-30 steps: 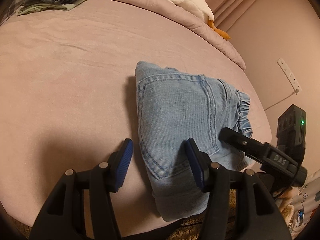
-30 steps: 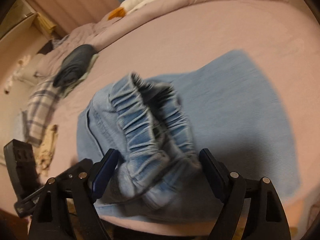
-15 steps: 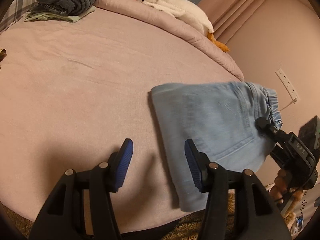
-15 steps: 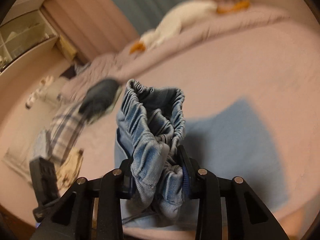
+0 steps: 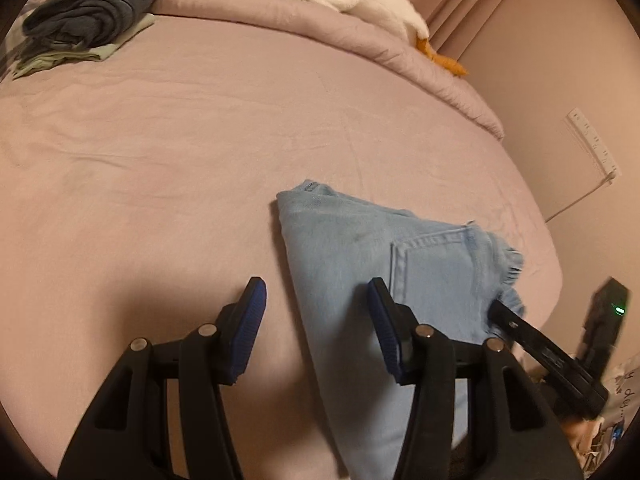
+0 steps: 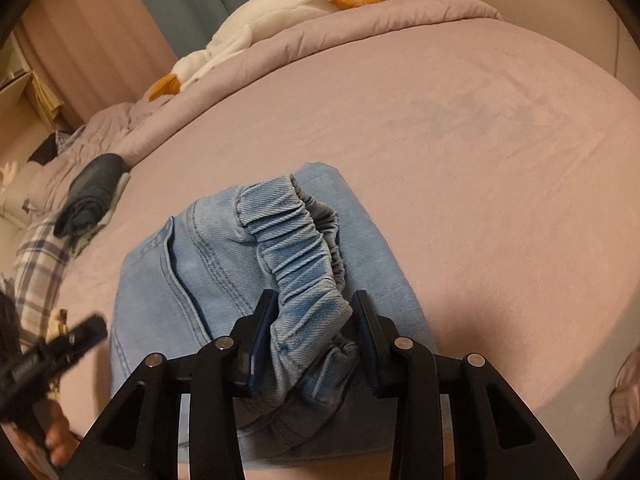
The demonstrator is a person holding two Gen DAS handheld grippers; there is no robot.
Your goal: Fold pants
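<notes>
lying on a pink bed (image 5: 200, 140), jeans (image 6: 208, 280) pinched at the waistband by right claw (image 6: 312, 312); left claw (image 5: 316, 320) gapes empty.

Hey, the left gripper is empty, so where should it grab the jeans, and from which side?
Probably the folded corner of the jeans, coming in from the bare bed side. That corner is thick, sticks out clear of the right gripper at the waistband, and the left gripper is open beside that edge.
</notes>
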